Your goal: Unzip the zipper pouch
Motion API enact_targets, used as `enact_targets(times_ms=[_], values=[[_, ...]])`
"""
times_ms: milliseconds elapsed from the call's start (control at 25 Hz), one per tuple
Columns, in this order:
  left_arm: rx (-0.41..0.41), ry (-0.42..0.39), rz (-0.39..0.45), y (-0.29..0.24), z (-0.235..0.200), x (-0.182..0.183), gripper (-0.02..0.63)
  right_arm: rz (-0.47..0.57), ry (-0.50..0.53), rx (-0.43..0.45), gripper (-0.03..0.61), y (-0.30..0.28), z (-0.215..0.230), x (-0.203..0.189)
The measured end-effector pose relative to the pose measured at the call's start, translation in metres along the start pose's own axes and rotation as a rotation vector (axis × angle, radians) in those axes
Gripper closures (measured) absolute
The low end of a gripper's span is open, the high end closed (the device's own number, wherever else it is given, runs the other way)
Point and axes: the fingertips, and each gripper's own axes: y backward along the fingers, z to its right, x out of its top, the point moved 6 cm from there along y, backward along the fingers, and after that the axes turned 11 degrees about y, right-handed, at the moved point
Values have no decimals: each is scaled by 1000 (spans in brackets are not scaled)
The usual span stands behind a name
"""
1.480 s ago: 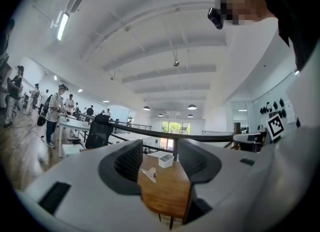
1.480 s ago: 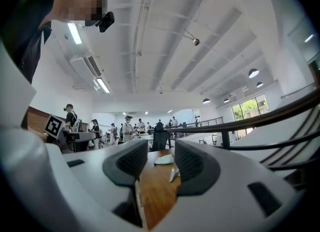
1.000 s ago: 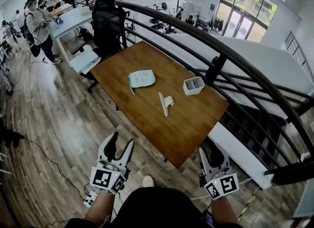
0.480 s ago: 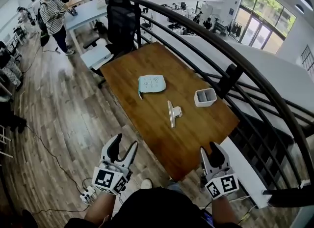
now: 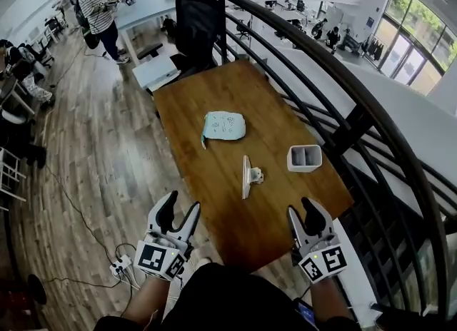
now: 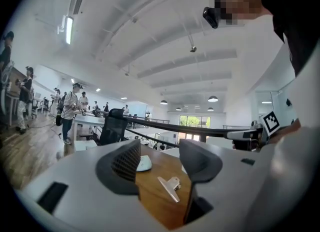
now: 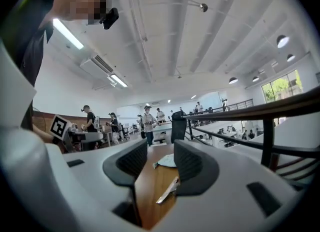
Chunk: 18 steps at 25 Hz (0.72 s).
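- The zipper pouch (image 5: 224, 125) lies flat on the far half of the wooden table (image 5: 187, 133), well beyond both pairs of jaws and touching neither.
- The left gripper (image 5: 180, 205) hovers off the table's near-left edge, jaws wide apart and empty.
- The right gripper (image 5: 302, 212) is at the near-right corner, jaws partly open and holding nothing.
- One pouch, one metal clip (image 5: 248, 176), one white two-compartment box (image 5: 305, 158), two grippers.
- The clip lies between the grippers and the pouch; the box sits right of it.
- A black railing (image 5: 371, 112) curves along the table's right; an office chair (image 5: 198, 19) stands at its far end.

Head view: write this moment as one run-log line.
pale green fabric zipper pouch: flat on brown wooden table, untouched | left gripper: open, empty | right gripper: open, empty
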Motion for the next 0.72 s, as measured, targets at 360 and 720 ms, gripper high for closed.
enact_targets(times_ms=[360, 720], values=[[33, 34, -36, -29, 30, -16, 376, -68, -25, 173, 416, -41, 30, -24], [93, 50, -89, -25, -14, -31, 376, -131, 32, 261, 414, -118, 12, -52]])
